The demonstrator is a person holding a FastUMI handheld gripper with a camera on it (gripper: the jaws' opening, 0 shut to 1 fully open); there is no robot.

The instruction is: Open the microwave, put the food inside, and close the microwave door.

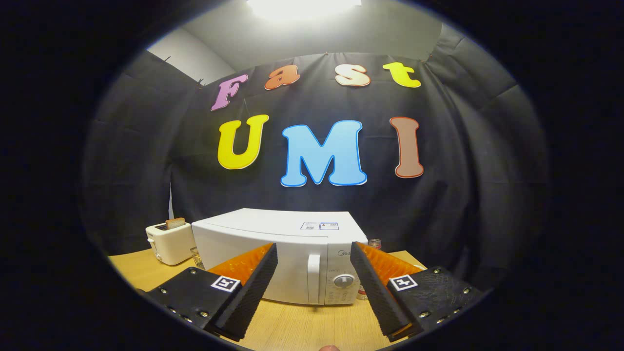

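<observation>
White and boxy, the microwave (278, 253) stands on the wooden bench (302, 326) with its door shut, handle (314, 278) upright beside the dial (343, 281) on the control panel. It sits just beyond the gripper (314, 256), whose fingers (258, 278) are spread wide with nothing between them, framing the handle and dial from either side. A glass jar (374, 243) peeks out behind the microwave's right corner. On its left a cream toaster (169, 242) holds a slice of bread (175, 223), with a small glass (196, 257) between toaster and microwave.
</observation>
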